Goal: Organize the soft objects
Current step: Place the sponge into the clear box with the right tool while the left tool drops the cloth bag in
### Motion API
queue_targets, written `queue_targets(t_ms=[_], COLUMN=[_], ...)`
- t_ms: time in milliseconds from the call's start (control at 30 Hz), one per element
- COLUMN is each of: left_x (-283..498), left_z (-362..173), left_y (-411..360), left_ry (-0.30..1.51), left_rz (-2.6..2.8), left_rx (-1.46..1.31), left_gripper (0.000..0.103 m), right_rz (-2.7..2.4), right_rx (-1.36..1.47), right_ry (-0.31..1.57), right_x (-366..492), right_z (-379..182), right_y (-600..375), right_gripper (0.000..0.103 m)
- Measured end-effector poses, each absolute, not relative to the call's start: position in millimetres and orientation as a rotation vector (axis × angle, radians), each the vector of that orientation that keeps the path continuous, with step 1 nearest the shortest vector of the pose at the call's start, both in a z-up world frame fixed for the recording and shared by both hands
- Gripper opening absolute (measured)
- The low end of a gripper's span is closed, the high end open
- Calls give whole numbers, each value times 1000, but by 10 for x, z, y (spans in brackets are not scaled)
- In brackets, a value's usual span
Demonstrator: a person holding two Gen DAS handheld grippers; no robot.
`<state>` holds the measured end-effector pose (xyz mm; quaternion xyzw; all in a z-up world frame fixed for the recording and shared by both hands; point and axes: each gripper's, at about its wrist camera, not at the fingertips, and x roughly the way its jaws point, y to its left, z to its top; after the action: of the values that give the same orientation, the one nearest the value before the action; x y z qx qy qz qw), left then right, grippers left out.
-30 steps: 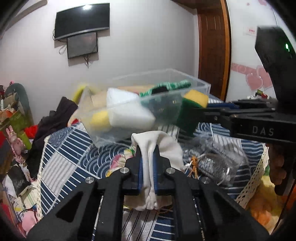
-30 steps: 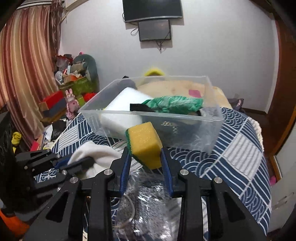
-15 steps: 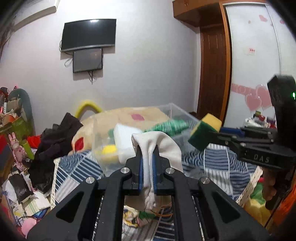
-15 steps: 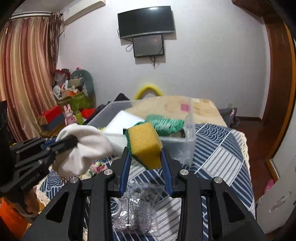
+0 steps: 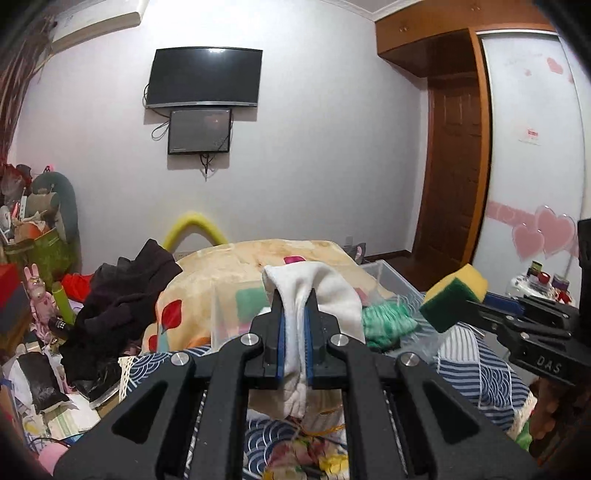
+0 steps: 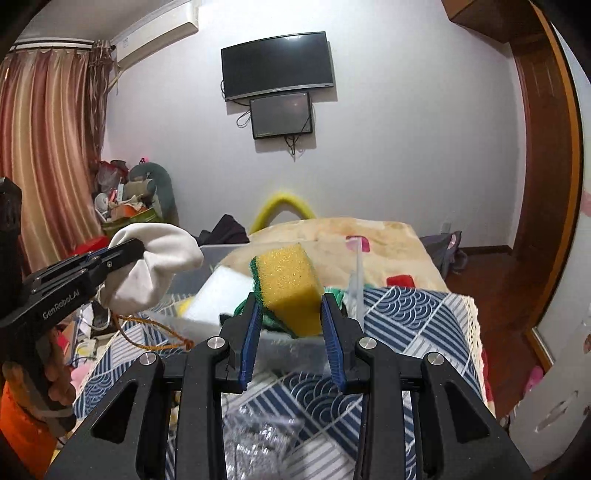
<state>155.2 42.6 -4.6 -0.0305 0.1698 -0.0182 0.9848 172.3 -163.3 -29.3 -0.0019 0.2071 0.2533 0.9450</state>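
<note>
On the wall ahead of you hangs a curved television (image 5: 204,78), with a smaller screen (image 5: 200,131) just beneath it. A wooden door (image 5: 455,166) stands to your right. Striped curtains (image 6: 48,155) hang at your left, an air conditioner (image 6: 157,32) above them. Dark clothes (image 5: 122,295) are heaped beside the bed.

I am holding my left gripper (image 5: 294,334) raised and level, its jaws pinching a white cloth (image 5: 314,291), while my right gripper (image 6: 291,332) beside it is clamping a yellow-green sponge (image 6: 290,284).
</note>
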Motion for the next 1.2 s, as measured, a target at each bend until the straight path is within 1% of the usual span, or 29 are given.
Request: queue_targets(t_ms=[233,400,567,700,867,933,1000,1033,1067,1200], left_x=[1842,2107,2205,2222,2225,2194,2173,2161,2132,2022], left_z=[-142,-393,-596,-623,-684,-678,-658,-648,-635,-597], left_y=[543,591,491,436,418,386,370,368,371,410], left_ry=[370,464,497,499,527,531,540,545,548,549], left_rz=[6,-13,7,8,11,12,10,5,-3,-24], left_rx=[-92,-125,-70,-54,-55,-40,-32,-35,-44,-93], left_gripper=[7,7,7,7,12,16,20,22,24,34], right_rz=[507,508,511,501,488,481,488,494,501,511], right_rx=[-37,-67,-101,-133,-150,-151,-145,-134,-123,-110], right_ry=[454,505,547,571,577,573,580,583,583,574], right_x=[1956,2098,2184,2225,2228,2200,2198,2188,2184,2112], right_z=[-328,-452,-585,-670,-676,-650,-626,-612,-604,-579], right_y=[-1452,-1293,-1181,-1121,-1127,-1149,-1176,-1202,-1222,-1290], right_gripper=[29,29,29,29,30,32,36,41,45,47])
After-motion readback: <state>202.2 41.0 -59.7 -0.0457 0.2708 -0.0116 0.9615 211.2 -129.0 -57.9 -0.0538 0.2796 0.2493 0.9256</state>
